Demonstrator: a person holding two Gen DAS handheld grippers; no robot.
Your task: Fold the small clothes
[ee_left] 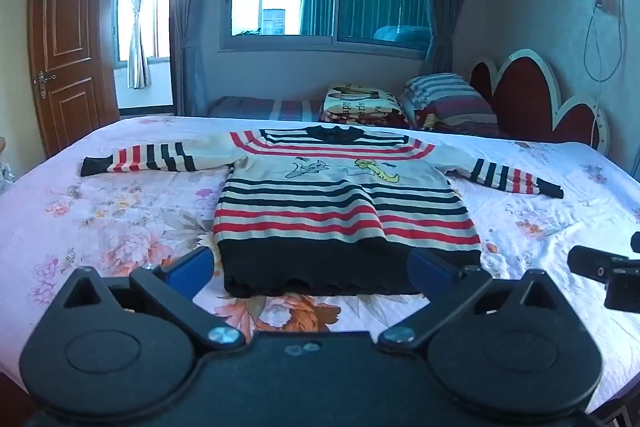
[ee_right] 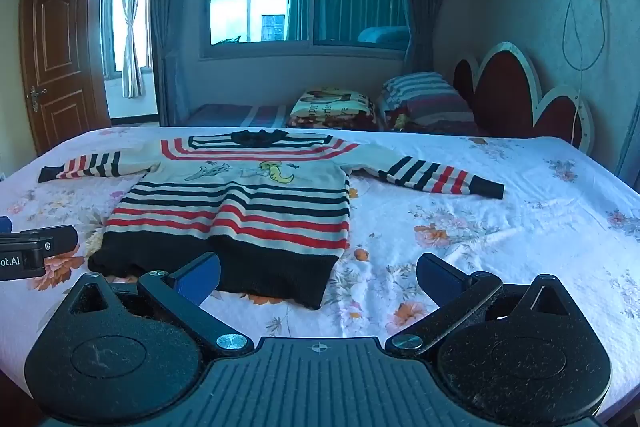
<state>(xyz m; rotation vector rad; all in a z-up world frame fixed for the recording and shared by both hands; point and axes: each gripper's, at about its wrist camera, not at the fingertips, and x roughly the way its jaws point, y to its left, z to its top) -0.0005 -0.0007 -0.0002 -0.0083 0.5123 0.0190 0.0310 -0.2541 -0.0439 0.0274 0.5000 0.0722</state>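
Note:
A small striped sweater [ee_left: 340, 203] in white, red and dark stripes, with a cartoon print and a black hem, lies flat on the floral bedsheet [ee_left: 120, 211], sleeves spread to both sides. It also shows in the right wrist view [ee_right: 240, 203]. My left gripper [ee_left: 310, 273] is open and empty, just short of the black hem, its blue pads [ee_left: 192, 269] at either side of it. My right gripper [ee_right: 318, 277] is open and empty, near the hem's right corner. Each gripper shows at the edge of the other's view: the right one [ee_left: 600, 273], the left one [ee_right: 36, 247].
The bed fills both views; its red scalloped headboard [ee_left: 532, 95] is at the right. A striped pillow [ee_left: 444, 99] and a folded printed blanket [ee_left: 360, 107] lie on a second bed behind. A window, curtains and a wooden door [ee_left: 64, 47] stand beyond.

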